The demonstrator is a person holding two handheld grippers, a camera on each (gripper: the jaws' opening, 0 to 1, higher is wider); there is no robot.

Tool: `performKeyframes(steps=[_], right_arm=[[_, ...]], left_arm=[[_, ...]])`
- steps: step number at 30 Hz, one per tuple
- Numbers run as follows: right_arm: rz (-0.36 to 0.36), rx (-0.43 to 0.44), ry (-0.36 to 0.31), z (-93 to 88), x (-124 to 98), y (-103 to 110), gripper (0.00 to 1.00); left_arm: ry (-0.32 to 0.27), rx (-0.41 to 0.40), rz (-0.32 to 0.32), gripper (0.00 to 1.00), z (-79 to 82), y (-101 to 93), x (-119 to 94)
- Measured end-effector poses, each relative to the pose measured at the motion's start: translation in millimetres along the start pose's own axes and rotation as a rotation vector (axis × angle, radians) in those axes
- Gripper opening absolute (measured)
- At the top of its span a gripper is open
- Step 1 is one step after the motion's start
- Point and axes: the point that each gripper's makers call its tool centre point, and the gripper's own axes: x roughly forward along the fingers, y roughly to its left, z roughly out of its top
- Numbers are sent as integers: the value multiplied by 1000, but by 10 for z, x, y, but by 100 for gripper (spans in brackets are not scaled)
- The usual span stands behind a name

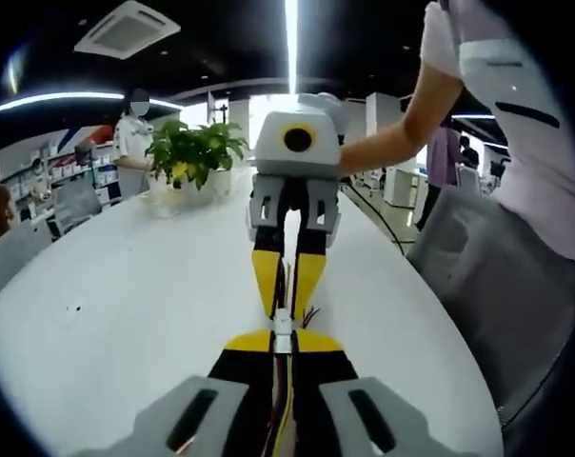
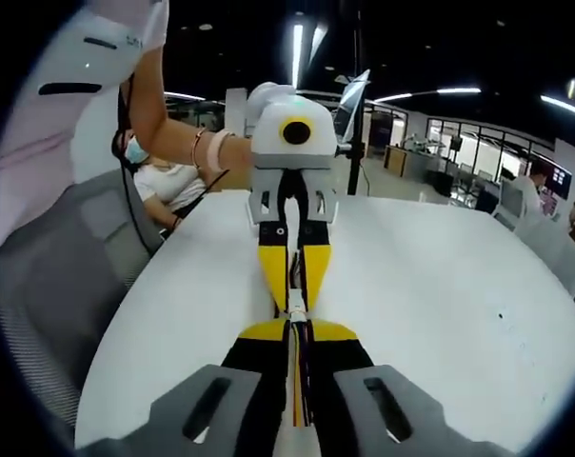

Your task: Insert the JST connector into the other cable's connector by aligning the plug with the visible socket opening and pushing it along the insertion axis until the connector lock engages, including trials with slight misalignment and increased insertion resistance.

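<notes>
White table point(image 1: 126, 286): both grippers meet tip to tip at frame centre.
Left gripper point(image 1: 283, 345) and right gripper point(image 2: 297, 328) each clamp a JST connector point(image 1: 283, 324) cable point(image 2: 298, 381).

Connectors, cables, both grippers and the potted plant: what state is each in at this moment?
Left gripper: jaws shut on its cable.
Right gripper: jaws shut on its cable.
White connectors: meeting tip to tip between the two grippers; whether locked cannot be told.
Left cable: pinched, its wires trailing back between the jaws.
Right cable: pinched, its wires trailing back.
Potted plant: upright on the white table.
</notes>
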Motion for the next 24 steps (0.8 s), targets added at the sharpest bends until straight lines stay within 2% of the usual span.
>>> performKeyframes(steps=[5,7,8,9,13,18,24], right_arm=[[4,-2,10,-21,25,3,2],[24,14,-12,20,52,43,2],[39,13,19,-26,69,75,2],[21,-56,35,-68,111,41,2],[24,-11,26,-119,132,9,2],[14,-15,18,-118,128,-45,2],[0,-37,31,-220,200,-151,2]], left_arm=[[11,17,-5,0,-19,-3,2],[2,18,-16,0,-3,-33,14],[17,27,-44,0,-4,-86,33],[40,64,-28,0,-33,-48,30],[41,37,-22,0,-80,-17,47],[32,40,-14,0,-68,27,53],[55,52,1,0,-180,144,127]])
